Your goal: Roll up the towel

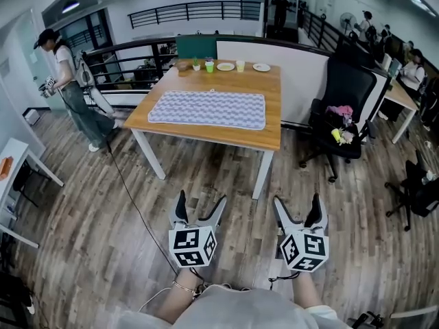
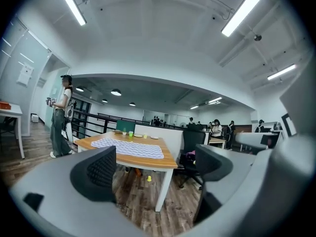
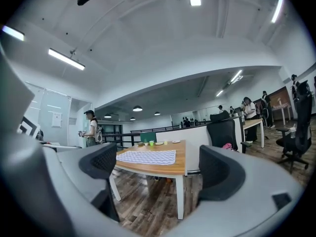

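Head view shows the towel (image 1: 208, 109) lying flat and spread out in the middle of the wooden table (image 1: 272, 118), not rolled at all. It is pale with a wavy pattern. Along the far edge of the table stand a green cup (image 1: 210, 66), a lighter cup (image 1: 240, 65) and two small plates (image 1: 226, 66). Both grippers are on the near side of the table, well apart from it, over the wood floor (image 1: 103, 218). The left gripper (image 1: 202, 197) has its jaws wide apart with nothing between them. The right gripper (image 1: 297, 199) is the same, wide and empty. In both gripper views the table and towel show far off between the jaws. A black office chair (image 1: 341, 91) with small things on its seat stands just right of the table. A person (image 1: 68, 81) stands off to the left of the table.
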Available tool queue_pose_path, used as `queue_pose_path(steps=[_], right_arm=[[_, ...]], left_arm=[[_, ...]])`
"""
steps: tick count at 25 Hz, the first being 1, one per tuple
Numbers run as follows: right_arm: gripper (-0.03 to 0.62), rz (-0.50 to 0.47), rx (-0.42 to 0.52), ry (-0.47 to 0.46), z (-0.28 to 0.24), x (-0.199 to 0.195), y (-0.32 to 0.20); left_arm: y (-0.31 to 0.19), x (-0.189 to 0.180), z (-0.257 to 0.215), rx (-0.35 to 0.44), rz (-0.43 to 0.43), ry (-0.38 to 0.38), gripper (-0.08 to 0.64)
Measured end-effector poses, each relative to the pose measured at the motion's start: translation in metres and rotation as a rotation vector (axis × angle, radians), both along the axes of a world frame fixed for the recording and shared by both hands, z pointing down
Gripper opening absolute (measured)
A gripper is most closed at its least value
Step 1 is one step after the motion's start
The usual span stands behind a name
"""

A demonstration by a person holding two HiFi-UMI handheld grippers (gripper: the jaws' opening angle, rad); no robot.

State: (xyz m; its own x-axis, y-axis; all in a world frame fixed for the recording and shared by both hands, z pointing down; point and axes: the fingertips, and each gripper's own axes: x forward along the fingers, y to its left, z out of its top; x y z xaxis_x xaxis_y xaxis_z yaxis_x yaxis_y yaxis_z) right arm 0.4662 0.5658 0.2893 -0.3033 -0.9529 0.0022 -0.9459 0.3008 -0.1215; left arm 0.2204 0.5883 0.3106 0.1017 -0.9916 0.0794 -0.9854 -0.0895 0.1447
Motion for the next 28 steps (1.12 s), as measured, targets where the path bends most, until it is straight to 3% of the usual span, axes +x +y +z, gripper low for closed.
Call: queue_pose_path(steps=[18,28], right_arm=[[0.48,0.056,-0.095,0.001,0.032,-0.024,-0.047],[0.465,0.089,-0.129,-0.017,0.046,-0.019,-0.1]], left_arm=[[-0.047,-0.081,0.027,-0.047,-0.048,0.012,0.492],[-0.105,-0.081,0.037,-0.077,-0.025,0.007,0.492]])
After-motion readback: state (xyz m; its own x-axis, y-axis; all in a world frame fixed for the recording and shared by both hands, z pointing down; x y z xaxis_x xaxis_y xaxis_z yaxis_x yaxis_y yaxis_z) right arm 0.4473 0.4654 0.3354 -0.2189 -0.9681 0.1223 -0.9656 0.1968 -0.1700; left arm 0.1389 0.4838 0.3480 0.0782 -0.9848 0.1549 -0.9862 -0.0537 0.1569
